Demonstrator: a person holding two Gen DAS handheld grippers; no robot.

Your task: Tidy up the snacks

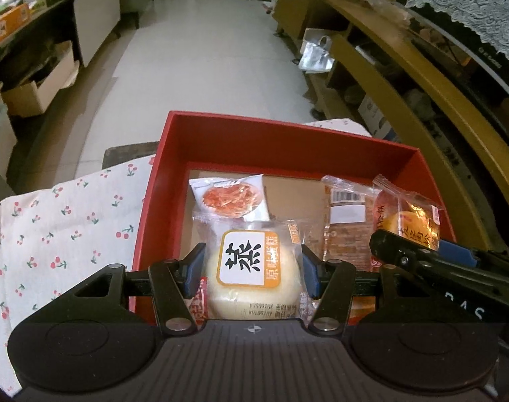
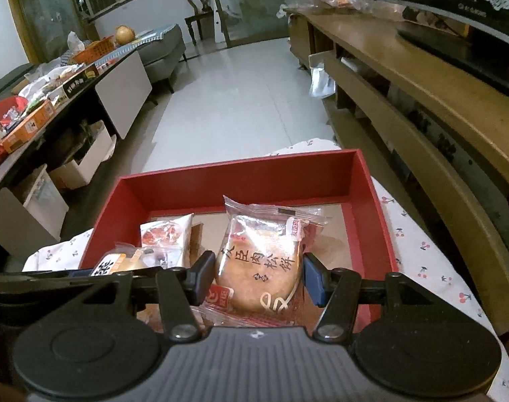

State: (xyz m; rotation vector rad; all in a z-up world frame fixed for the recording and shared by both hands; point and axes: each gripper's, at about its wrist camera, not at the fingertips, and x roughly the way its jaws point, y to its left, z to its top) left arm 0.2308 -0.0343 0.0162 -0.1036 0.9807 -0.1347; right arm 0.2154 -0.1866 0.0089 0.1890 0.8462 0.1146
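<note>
A pale round steamed cake in clear wrap is pinched between the left gripper pads, above the red cardboard box. The right gripper pinches a golden round pork-floss pastry in clear wrap. Only the left view shows a brown biscuit packet on the box floor; both show the white packet with orange strips and the cherry-print cloth.

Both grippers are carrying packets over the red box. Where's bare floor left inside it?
Bare floor lies along the red box's far wall and in its far right corner beyond the pork floss cake. The near side is crowded: shredded-snack packet, steamed cake, brown packet.
</note>
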